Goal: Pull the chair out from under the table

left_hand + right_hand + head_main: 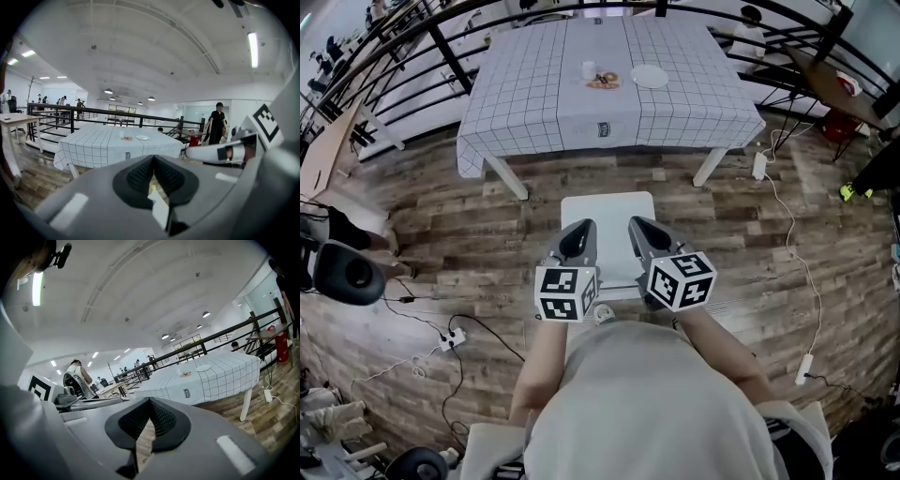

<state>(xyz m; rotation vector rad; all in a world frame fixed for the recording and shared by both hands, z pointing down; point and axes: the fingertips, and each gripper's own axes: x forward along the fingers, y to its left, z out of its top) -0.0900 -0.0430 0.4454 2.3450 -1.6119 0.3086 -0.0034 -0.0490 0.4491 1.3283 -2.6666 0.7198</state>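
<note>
Both are closed and empty, left tongs (583, 228) beside right tongs (639, 225). The chair (607, 208) lies just ahead and below, equally near each, with the table (675, 103) beyond.

I see only the far part of the chair (607, 208) from the head view; the left gripper (581, 231), the right gripper (640, 228) and the person's torso (647, 403) cover the rest, legs included. I can't tell what the brownish item (603, 82) on the tabletop (534, 103) is: too small. The cloth's label (605, 129) is unreadable.
</note>
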